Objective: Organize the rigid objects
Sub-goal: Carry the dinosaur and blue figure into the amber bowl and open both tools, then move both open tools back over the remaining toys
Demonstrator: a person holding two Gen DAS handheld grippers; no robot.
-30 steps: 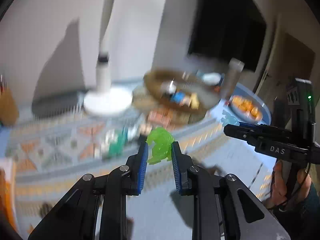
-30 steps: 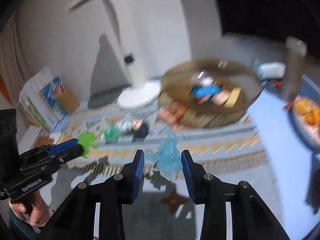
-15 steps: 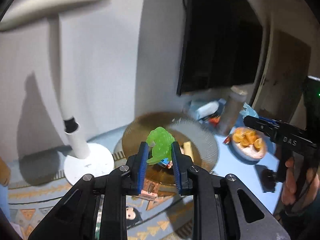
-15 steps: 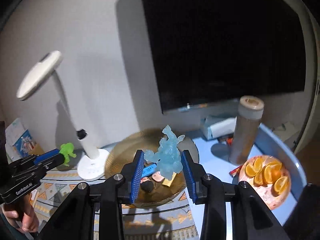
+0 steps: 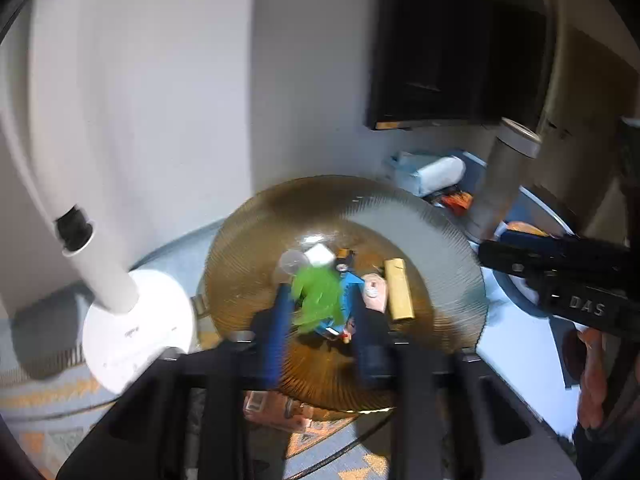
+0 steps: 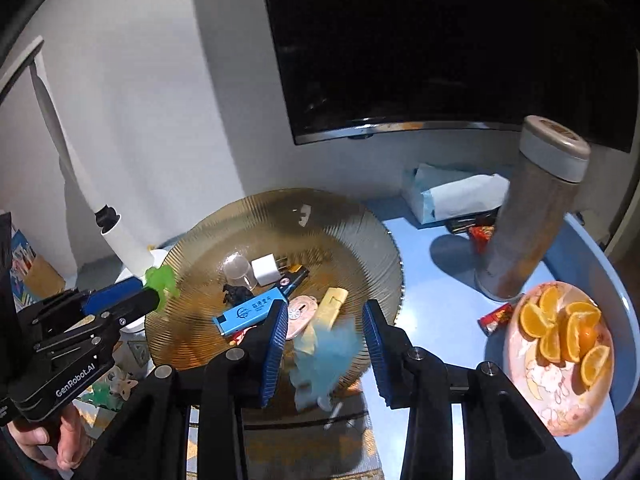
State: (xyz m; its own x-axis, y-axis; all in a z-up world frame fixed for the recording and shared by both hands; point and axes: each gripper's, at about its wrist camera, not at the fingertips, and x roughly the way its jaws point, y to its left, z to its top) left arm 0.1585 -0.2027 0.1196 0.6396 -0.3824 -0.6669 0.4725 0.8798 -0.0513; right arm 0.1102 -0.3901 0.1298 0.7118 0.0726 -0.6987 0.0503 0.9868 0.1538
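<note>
Right gripper (image 6: 325, 334): jaws spread wide, blue figure (image 6: 326, 356) blurred in the gap, touching neither pad, over the near rim of the amber ribbed glass bowl (image 6: 360, 232).

Left gripper (image 5: 318, 308): jaws apart too. In its own view, heavy motion blur, the green figure (image 5: 318, 300) is between the pads; can't tell if it's pinched or loose. In the right wrist view the green figure (image 6: 160, 280) sits at the finger tips, over the bowl's left edge.

Bowl contents: blue flat box w/ logo (image 6: 250, 308), yellow bar (image 6: 334, 302), pink round piece (image 6: 302, 312), white cube charger (image 6: 266, 270), clear small cup (image 6: 238, 270), small dark figure (image 6: 234, 294), black stick-shaped item (image 6: 294, 278).

Surface: light blue round table (image 6: 432, 280), patterned orange/grey mat (image 5: 52, 396) under bowl's near side. A few more small toys on the mat left of the bowl, too small to ID.

Right side: plate w/ orange wedges (image 6: 560, 336), red wrapper (image 6: 496, 316) beside it, tall grey lidded tumbler (image 6: 532, 208) upright further back.

Left: white desk lamp (image 5: 136, 320), round base just beside the bowl.

Back: tissue pack (image 6: 452, 196) near wall, dark TV screen (image 6: 440, 40) on white wall.
</note>
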